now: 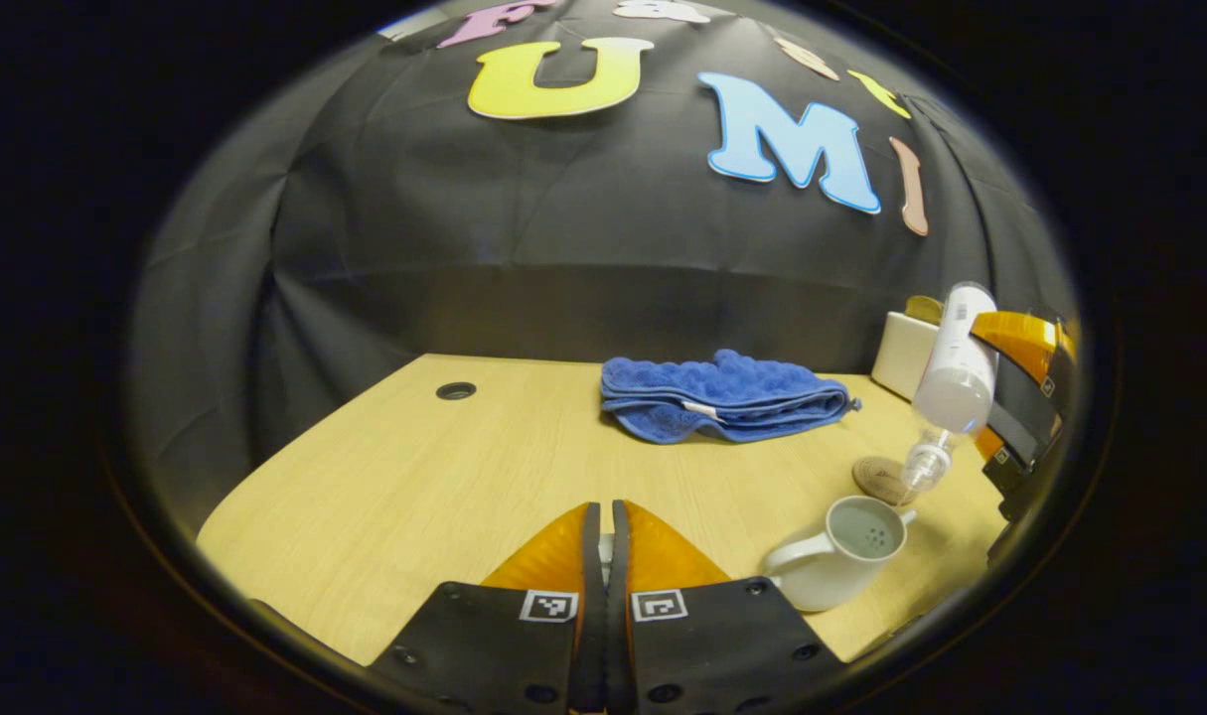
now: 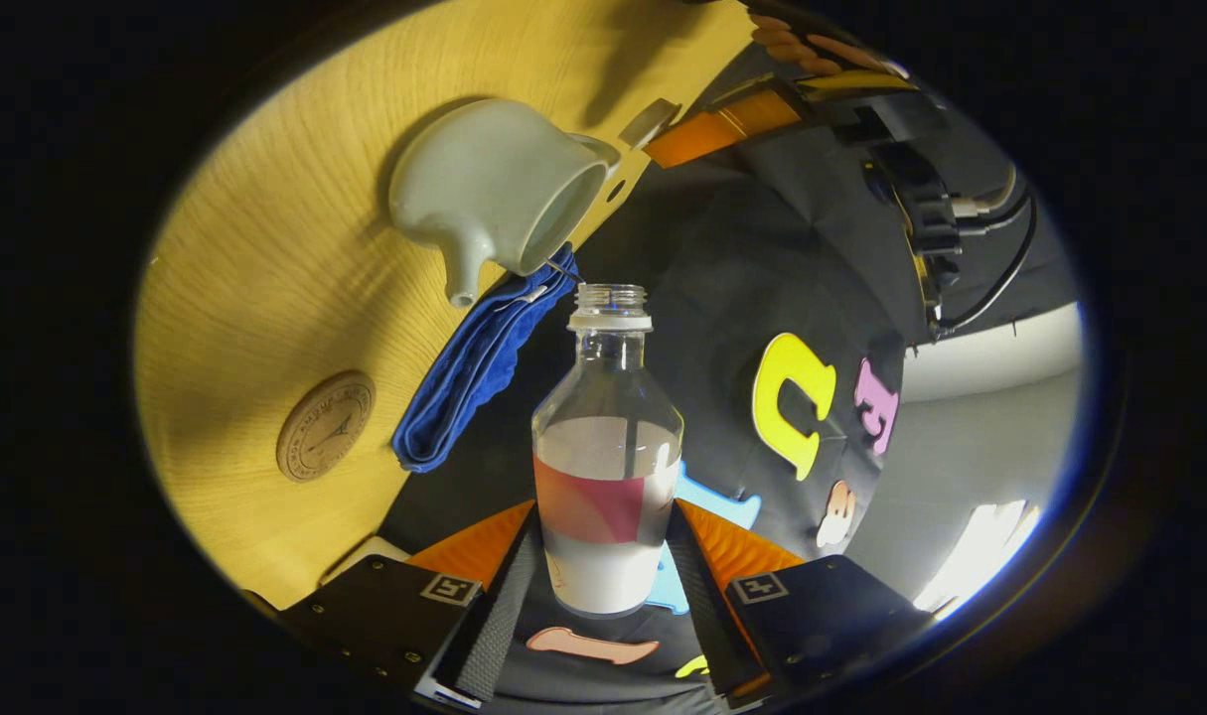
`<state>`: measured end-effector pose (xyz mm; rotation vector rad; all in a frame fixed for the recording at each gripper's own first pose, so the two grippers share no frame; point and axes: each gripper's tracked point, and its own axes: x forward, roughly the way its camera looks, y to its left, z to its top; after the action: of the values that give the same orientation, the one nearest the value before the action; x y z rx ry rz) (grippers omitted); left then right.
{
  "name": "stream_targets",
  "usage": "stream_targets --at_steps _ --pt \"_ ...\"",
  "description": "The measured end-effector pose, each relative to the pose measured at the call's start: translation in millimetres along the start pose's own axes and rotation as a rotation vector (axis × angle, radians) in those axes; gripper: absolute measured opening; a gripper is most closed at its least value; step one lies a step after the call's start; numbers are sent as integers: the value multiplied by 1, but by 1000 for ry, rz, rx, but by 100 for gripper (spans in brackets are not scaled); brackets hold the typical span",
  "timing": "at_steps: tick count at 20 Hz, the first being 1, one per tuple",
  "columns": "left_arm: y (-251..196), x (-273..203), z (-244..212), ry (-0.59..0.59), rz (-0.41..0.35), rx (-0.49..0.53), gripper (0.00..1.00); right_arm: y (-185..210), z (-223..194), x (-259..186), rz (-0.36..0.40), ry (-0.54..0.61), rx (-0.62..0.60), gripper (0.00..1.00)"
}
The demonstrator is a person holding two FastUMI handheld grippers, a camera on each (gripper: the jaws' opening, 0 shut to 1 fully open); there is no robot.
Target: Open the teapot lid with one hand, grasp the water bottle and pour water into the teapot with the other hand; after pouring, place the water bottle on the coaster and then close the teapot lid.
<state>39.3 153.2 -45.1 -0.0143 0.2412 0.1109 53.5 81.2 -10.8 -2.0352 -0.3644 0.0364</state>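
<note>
One clear plastic water bottle (image 2: 608, 467), uncapped, is clamped in the right gripper (image 2: 603, 571), tilted mouth-down above one open pale ceramic teapot (image 1: 841, 556). One round cork coaster (image 2: 325, 425) lies nearby. Left gripper (image 1: 604, 556) fingers together; whether they hold the lid cannot be told.

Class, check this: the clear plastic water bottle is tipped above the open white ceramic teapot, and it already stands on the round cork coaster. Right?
Not quite: the clear plastic water bottle hangs tilted over the open white ceramic teapot, clamped in the right hand-held gripper. The left gripper view shows the round cork coaster bare.

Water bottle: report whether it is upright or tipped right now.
Tipped. In the left gripper view the water bottle slants neck-down, its uncapped mouth just above the open teapot, held by the right gripper.
</note>
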Motion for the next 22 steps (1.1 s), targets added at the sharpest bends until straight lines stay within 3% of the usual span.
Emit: stream_targets --at_steps 3,10,15,22 --pt "1 -1 0 -2 2 -1 6 1 -1 0 45 14 164 77" --pt "1 -2 2 -6 1 -2 6 28 12 -9 209 66 743 77" --pt "0 -2 3 -9 -2 -5 7 47 13 -24 296 142 1091 78" --pt "-4 -1 3 -10 -16 -10 6 73 11 -17 326 231 1584 77"
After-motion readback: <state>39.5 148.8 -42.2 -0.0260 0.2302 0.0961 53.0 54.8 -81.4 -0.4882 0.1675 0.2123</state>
